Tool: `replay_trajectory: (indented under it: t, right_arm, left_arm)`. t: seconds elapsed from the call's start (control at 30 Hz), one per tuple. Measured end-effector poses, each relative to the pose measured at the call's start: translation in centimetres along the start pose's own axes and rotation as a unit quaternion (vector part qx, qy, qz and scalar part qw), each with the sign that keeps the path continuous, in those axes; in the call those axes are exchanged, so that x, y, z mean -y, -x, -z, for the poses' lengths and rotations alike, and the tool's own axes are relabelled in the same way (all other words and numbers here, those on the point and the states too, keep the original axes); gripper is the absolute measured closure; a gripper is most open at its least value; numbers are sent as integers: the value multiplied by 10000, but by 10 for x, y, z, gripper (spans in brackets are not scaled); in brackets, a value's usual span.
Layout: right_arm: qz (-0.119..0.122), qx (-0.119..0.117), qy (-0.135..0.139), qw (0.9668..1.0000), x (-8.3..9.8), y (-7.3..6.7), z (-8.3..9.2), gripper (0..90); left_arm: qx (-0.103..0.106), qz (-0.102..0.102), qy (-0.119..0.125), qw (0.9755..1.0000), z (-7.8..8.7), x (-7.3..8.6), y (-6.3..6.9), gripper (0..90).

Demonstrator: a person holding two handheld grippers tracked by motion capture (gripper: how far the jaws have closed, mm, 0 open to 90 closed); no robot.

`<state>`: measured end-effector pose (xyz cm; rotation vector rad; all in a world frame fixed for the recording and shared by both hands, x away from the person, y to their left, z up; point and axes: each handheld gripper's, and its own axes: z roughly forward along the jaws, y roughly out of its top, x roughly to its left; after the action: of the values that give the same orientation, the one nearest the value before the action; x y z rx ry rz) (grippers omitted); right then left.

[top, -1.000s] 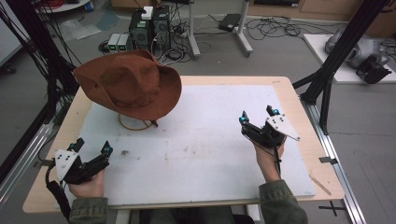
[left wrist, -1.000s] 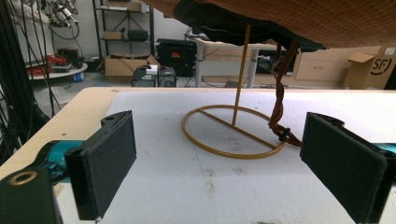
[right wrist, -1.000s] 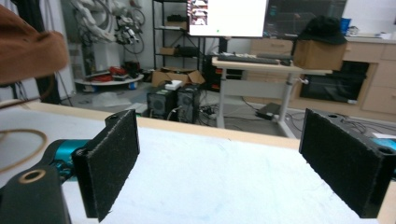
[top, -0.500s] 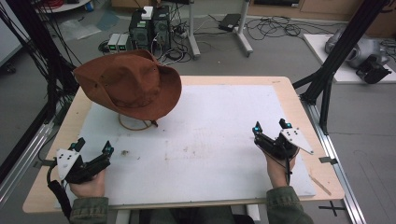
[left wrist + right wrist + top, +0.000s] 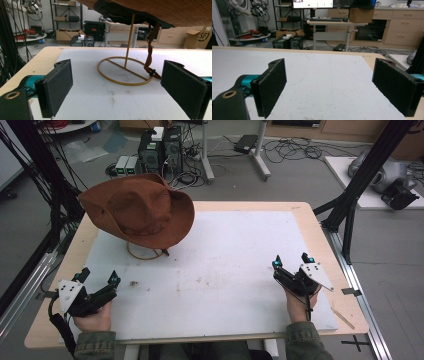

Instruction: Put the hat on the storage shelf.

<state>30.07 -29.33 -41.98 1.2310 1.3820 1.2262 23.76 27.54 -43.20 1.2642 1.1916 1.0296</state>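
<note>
A brown wide-brimmed hat (image 5: 138,210) rests on a thin gold wire stand (image 5: 145,252) at the table's far left. In the left gripper view the stand's ring (image 5: 125,71) and post rise under the hat's brim (image 5: 155,12), with a brown chin cord (image 5: 149,56) hanging down. My left gripper (image 5: 99,276) sits at the near left of the white mat, open and holding nothing, pointing toward the stand. My right gripper (image 5: 291,260) lies at the near right, open, nothing between its pads (image 5: 273,85).
A white mat (image 5: 225,255) covers most of the wooden table (image 5: 305,215). Black frame posts (image 5: 350,200) stand at both sides. Computers, cables and desks are on the floor beyond the far edge. A small dark speck (image 5: 133,282) lies on the mat near the left gripper.
My right gripper has drawn back toward the near right of the table. The left gripper and the hat have stayed put.
</note>
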Motion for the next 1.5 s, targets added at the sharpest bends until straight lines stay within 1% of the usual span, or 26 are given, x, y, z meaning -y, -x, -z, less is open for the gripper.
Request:
replay_trajectory:
  t: [0.03,0.1,0.23,0.33,0.37,0.57,0.67,0.8,0.87,0.93,1.0,1.3,1.43,1.5]
  right_arm:
    - [-41,8,-24,10000,1,1,0,115]
    - [-3,20,7,10000,1,2,0,115]
    - [-55,24,27,10000,0,1,1,115]
    - [-44,44,45,10000,0,2,0,115]
    - [-130,58,42,9999,0,4,-1,115]
    - [-205,105,22,9997,0,7,-2,115]
    - [-232,81,20,9997,0,7,-1,115]
    - [-172,40,22,9998,1,6,-1,115]
    - [-188,-5,-24,9998,1,5,-2,115]
    - [-132,-39,-56,9999,2,5,-4,115]
    - [-161,-62,-92,9998,2,4,-4,115]
    - [-115,-69,-102,9999,3,5,-5,115]
    - [-156,-75,-113,9998,3,5,-5,115]
    - [-163,-79,-127,9998,3,6,-5,115]
  left_arm:
    - [-3,-2,-1,10000,0,0,0,110]
    - [12,4,5,10000,0,0,0,110]
    - [26,-4,-13,10000,-1,1,1,110]
    - [66,-18,-35,10000,-3,1,2,110]
    - [77,-25,-50,10000,-3,1,2,110]
    - [108,-44,-52,9999,-5,1,3,110]
    - [117,-35,-48,9999,-4,1,3,110]
    - [129,-29,-53,9999,-4,1,3,111]
    - [129,-8,-66,9999,-5,1,3,112]
    - [126,15,-57,9999,-5,2,3,114]
    - [122,27,-66,9999,-5,2,2,114]
    - [121,46,-85,9999,-5,2,1,114]
    - [144,56,-97,9998,-6,3,2,114]
    - [157,30,-119,9998,-7,3,1,114]
